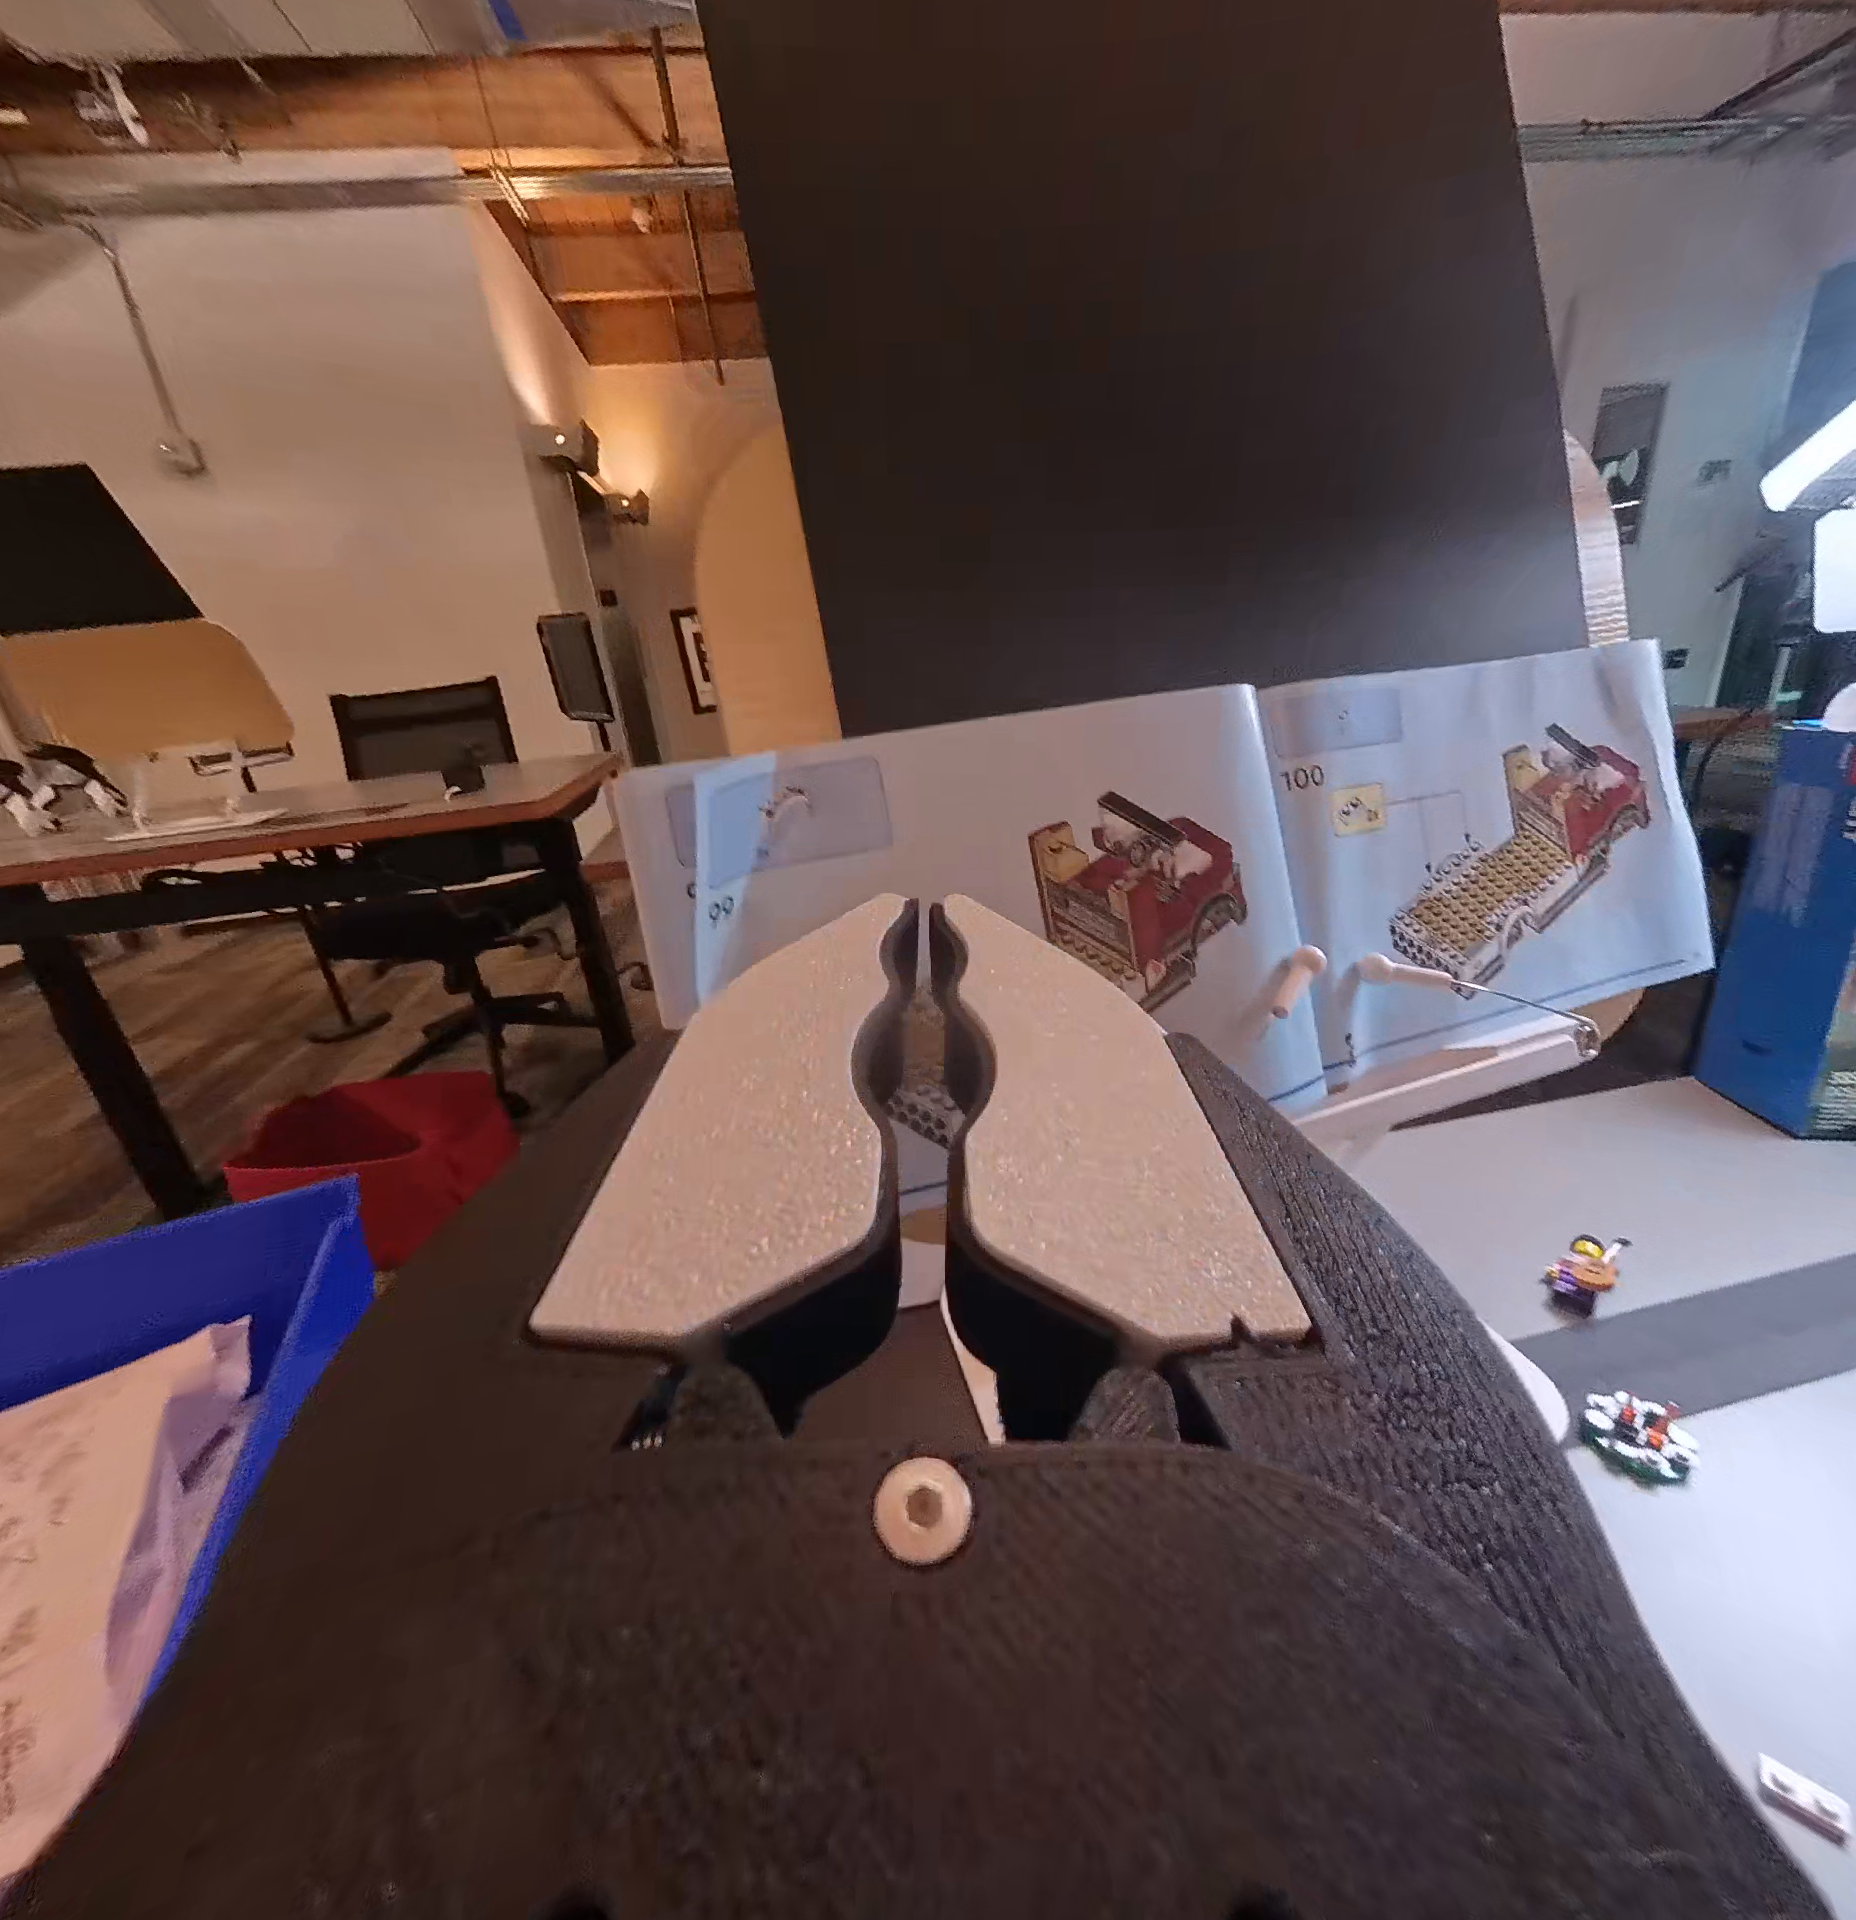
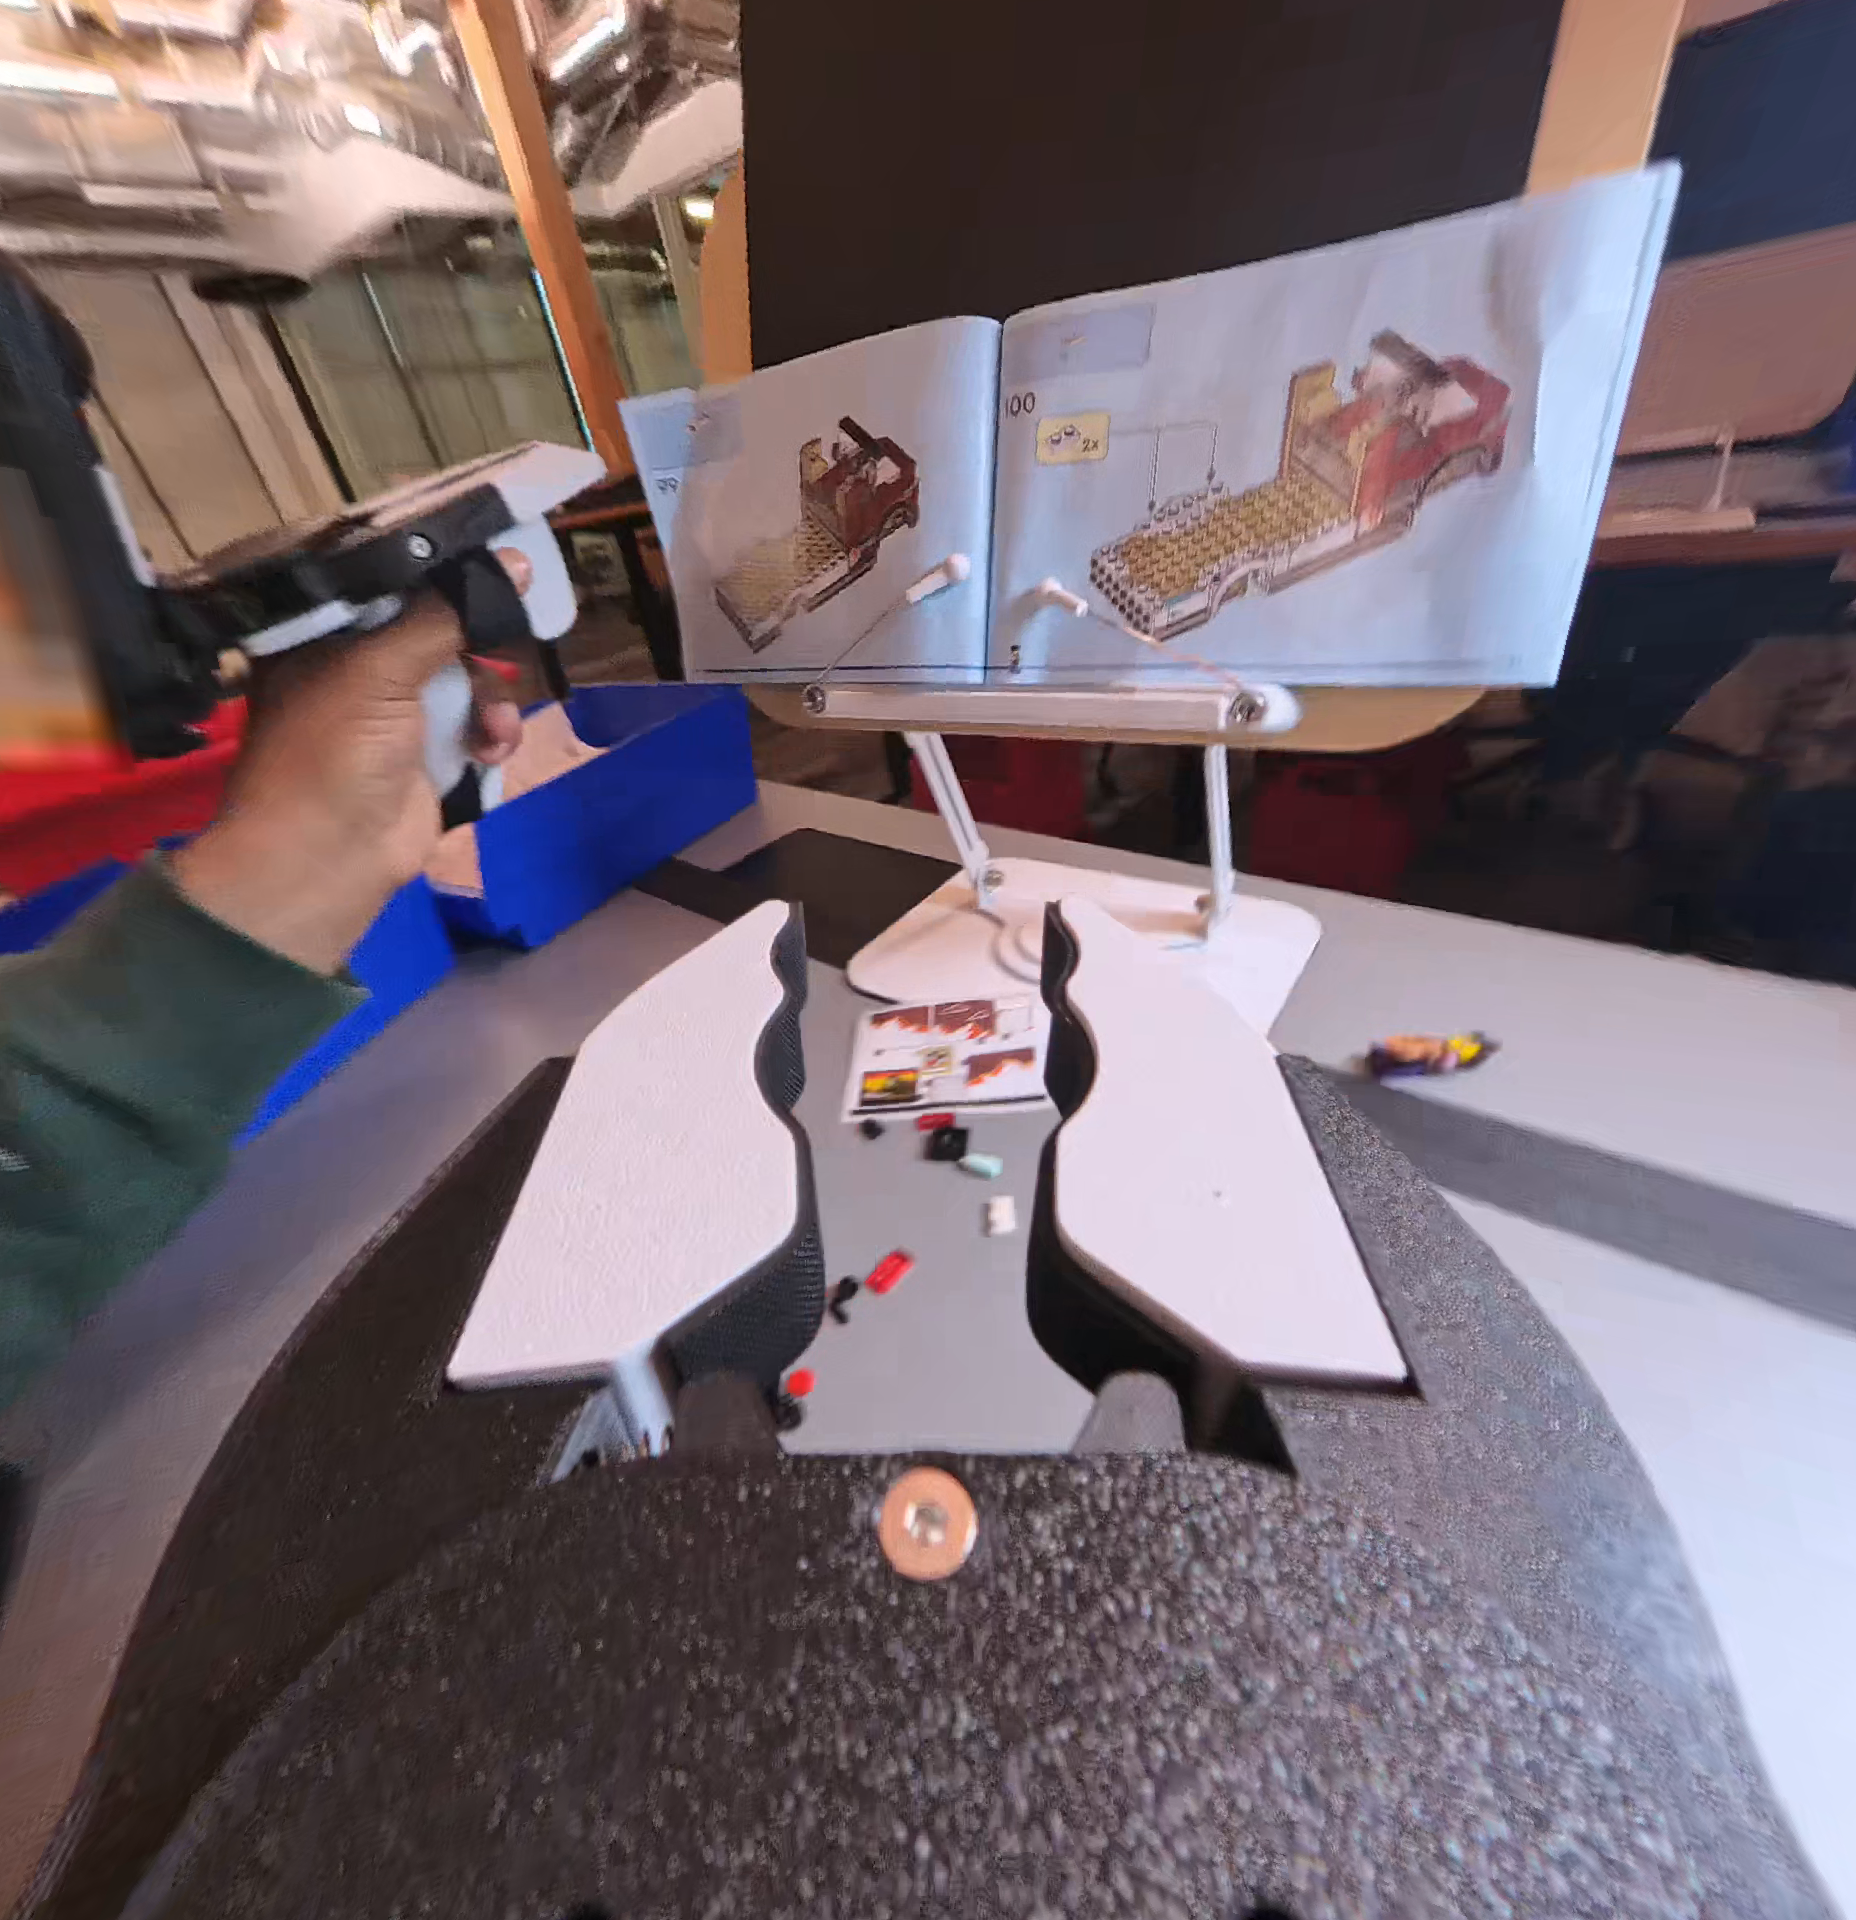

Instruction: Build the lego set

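L gripper [image 1: 925,925] clamped on studded lego piece [image 1: 922,1103] | R gripper [image 2: 922,940] wide apart, empty

Left claw [image 1: 925,920] nearly closed, right claw [image 2: 922,925] spread wide

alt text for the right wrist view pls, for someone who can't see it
The right tongs hang open over a grey table strewn with small lego pieces and a sticker sheet. Behind stands an open instruction booklet on a white stand; the left tongs are raised at left.
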{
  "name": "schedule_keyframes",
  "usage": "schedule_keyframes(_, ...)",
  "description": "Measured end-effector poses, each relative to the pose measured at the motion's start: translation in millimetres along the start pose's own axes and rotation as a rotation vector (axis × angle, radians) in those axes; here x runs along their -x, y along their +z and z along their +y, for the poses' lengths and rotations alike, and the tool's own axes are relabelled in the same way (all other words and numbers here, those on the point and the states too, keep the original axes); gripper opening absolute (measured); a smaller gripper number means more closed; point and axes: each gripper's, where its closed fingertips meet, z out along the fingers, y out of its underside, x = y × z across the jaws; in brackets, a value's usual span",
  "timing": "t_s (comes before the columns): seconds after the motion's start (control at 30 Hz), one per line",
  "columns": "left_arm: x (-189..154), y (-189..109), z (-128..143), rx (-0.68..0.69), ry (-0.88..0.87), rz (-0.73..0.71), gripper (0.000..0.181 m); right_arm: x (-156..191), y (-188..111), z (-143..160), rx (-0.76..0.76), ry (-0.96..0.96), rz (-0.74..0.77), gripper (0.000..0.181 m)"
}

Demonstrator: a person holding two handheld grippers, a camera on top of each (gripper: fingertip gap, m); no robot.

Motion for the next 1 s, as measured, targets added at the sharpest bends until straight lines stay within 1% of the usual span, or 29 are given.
schedule_keyframes(0.07, 5, 5, -6, -0.015, 0.026, -0.026, 0.000, 7, -19, 7, -0.019, 0.073, -0.004, 0.042)
schedule_keyframes(0.17, 14, 19, -5, -0.009, 0.020, -0.068, 0.000, 10, -30, 9, -0.048, 0.024, 0.013, 0.040)
schedule_keyframes(0.23, 21, 30, -2, -0.004, 0.009, -0.096, 0.000, 11, -29, 9, -0.048, -0.010, -0.004, 0.039)
schedule_keyframes(0.37, 30, 46, 3, -0.002, 0.041, -0.134, 0.000, 13, -26, 10, -0.056, -0.062, -0.025, 0.038)
schedule_keyframes(0.5, 39, 58, 19, 0.030, 0.049, -0.152, 0.000, 19, -25, 15, -0.059, -0.110, -0.043, 0.036)
schedule_keyframes(0.6, 43, 59, 24, 0.025, 0.060, -0.164, 0.000, 23, -25, 17, -0.066, -0.142, -0.056, 0.035)
schedule_keyframes(0.8, 38, 55, 14, -0.006, 0.058, -0.150, 0.000, 20, -26, 18, -0.074, -0.171, -0.041, 0.034)
schedule_keyframes(1.0, 36, 55, 16, -0.001, 0.046, -0.140, 0.000, 19, -27, 18, -0.074, -0.151, -0.042, 0.034)
